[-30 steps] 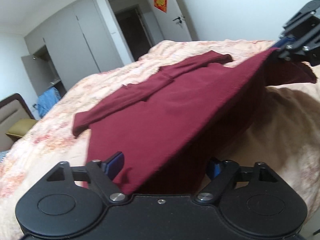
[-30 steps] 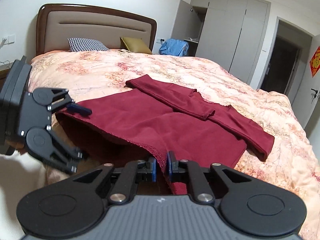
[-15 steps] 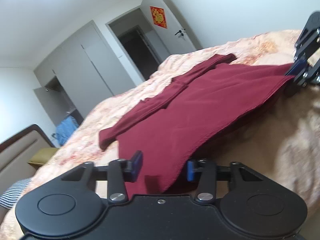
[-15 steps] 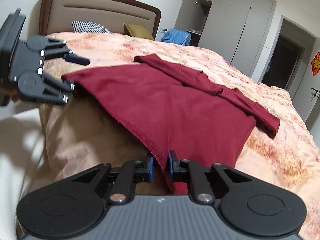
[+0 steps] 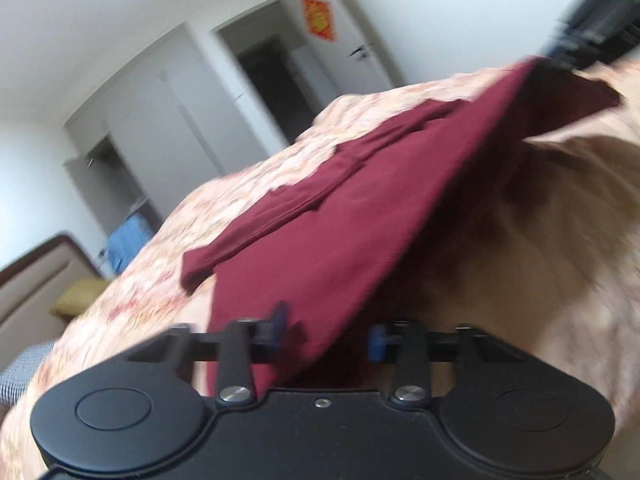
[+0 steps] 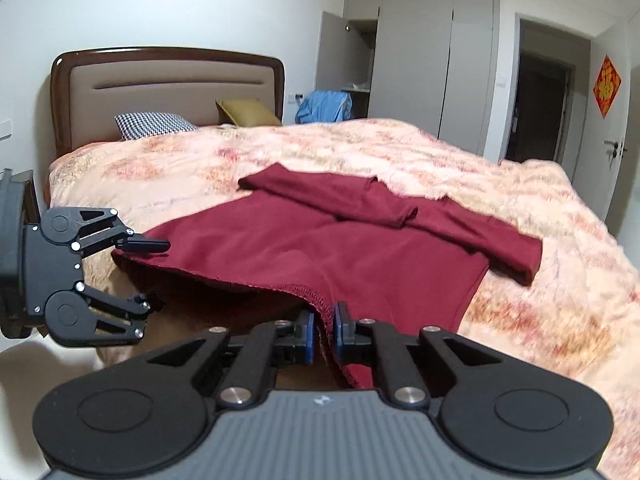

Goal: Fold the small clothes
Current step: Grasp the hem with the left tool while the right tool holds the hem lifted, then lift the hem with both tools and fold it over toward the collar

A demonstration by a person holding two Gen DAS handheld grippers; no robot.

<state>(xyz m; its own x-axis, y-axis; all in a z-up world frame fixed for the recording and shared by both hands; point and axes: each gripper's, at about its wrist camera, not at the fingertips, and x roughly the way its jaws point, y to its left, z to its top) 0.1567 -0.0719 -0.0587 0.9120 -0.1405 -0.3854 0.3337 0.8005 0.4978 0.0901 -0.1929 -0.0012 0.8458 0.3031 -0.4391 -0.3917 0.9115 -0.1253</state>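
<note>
The dark red garment lies spread on the bed, sleeves folded across its far side. The right gripper is clamped on the near hem corner, lifting that edge off the quilt. The left gripper has just been closing around the other hem corner; cloth sits between its jaws, but the pads do not visibly pinch it yet, so both corners can be carried over together.

We note our left gripper: matte black housing, two round caps, silver pivot screws, blue pads. Our right gripper: the same black linkage, plus a ribbed grey plate behind its pads.
</note>
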